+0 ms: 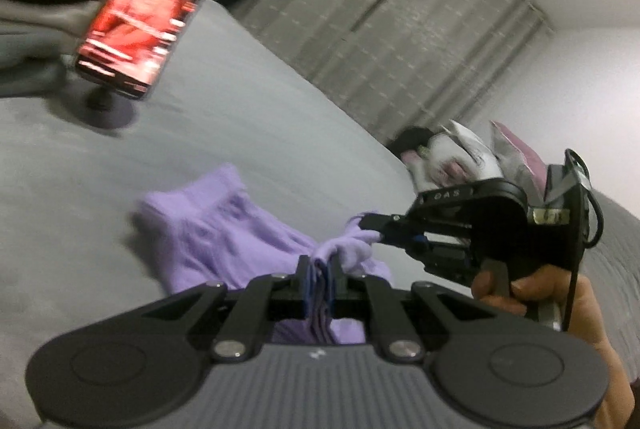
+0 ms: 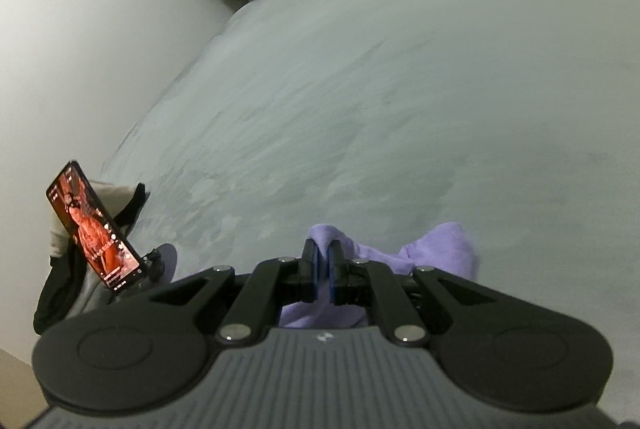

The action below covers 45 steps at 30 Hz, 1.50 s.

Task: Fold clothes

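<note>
Both grippers pinch the small lilac knit garment [image 1: 208, 233]: the left gripper [image 1: 320, 271] has its jaws closed on a bunched fold, and the right gripper [image 1: 370, 225] grips a neighbouring corner just beside it. The rest of the cloth trails away from both sets of jaws onto the grey bed cover [image 1: 248, 101], its long axis running toward the phone on a round stand [image 1: 154, 9]. Neither hand is nearer. Folded clothes sit behind the phone, well clear; nothing blocks the spread ahead.

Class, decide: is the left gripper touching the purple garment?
Touching. The left wrist view shows the left gripper shut on a bunch of the purple garment.
</note>
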Motion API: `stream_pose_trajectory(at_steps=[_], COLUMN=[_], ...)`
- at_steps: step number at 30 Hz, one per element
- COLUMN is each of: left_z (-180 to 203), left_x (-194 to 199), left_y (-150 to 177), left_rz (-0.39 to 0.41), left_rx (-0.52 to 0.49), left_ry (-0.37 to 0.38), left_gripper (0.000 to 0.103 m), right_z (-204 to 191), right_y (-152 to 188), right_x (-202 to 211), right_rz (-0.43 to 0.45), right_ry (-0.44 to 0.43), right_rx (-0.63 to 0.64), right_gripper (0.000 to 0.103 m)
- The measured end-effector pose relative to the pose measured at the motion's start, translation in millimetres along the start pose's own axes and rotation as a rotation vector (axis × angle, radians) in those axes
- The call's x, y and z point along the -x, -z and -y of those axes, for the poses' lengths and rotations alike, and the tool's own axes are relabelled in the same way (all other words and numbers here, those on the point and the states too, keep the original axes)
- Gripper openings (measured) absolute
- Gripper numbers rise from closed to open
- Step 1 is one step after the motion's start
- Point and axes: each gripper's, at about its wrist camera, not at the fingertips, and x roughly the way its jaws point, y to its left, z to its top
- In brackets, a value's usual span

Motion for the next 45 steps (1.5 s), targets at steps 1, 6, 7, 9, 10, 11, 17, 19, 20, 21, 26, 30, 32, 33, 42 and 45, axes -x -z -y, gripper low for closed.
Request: stream_pose_trajectory(at_steps=[1,6,7,9,10,11,17,19,20,21,26,30,32,33,42,45], left_z=[-5,-29,-32,-37,-38,-38,-39,-40,-41,-42,-42,-37,-32,-30,-5,-2], left_x=[2,11,15,20,22,24,40,42,43,42,46,53,51,49,-8,-26], left_y=[-2,-8,-8,-10,-10,-11,-10,-11,-12,-12,-13,-20,-23,-25,-37,-37], left_rz=[0.007,0.023,0.027,0.035,0.04,0.046,0.094,0.104,0.104,0.1,0.135,0.204,0.213,0.209,0.071,0.037], left_rx=[0.017,0.099,0.104,0.112,0.111,0.11,0.102,0.097,0.095,0.092,0.06,-0.006,-0.05,-0.077,-0.299,-0.293], left_ry=[-0.018,-0.085,-0.091,-0.102,-0.106,-0.111,-0.156,-0.176,-0.187,-0.198,-0.261,-0.264,-0.248,-0.237,-0.15,-0.161], left_gripper=[0.006,0.005,0.005,0.005,0.005,0.005,0.005,0.005,0.005,0.005,0.006,0.012,0.013,0.013,0.013,0.013], right_z=[-6,-35,-40,-48,-51,-55,-69,-74,-76,-79,-77,-67,-61,-56,-35,-33], right_y=[0,1,2,3,4,5,9,11,12,13,13,10,11,12,40,51], right_x=[-6,-31,-35,-41,-43,-45,-51,-54,-54,-55,-49,-34,-27,-23,-8,-11], right_rz=[-0.006,-0.039,-0.046,-0.056,-0.06,-0.063,-0.083,-0.091,-0.094,-0.096,-0.056,0.002,0.024,0.035,0.119,0.132], right_ry=[-0.002,-0.012,-0.015,-0.018,-0.02,-0.023,-0.044,-0.051,-0.056,-0.061,-0.192,-0.206,-0.181,-0.168,-0.021,0.027], right_rx=[0.006,0.04,0.046,0.057,0.063,0.068,0.088,0.1,0.109,0.118,0.108,0.099,0.118,0.127,0.242,0.298], right_gripper=[0.006,0.006,0.006,0.006,0.006,0.006,0.006,0.006,0.006,0.006,0.019,0.046,0.046,0.046,0.046,0.046])
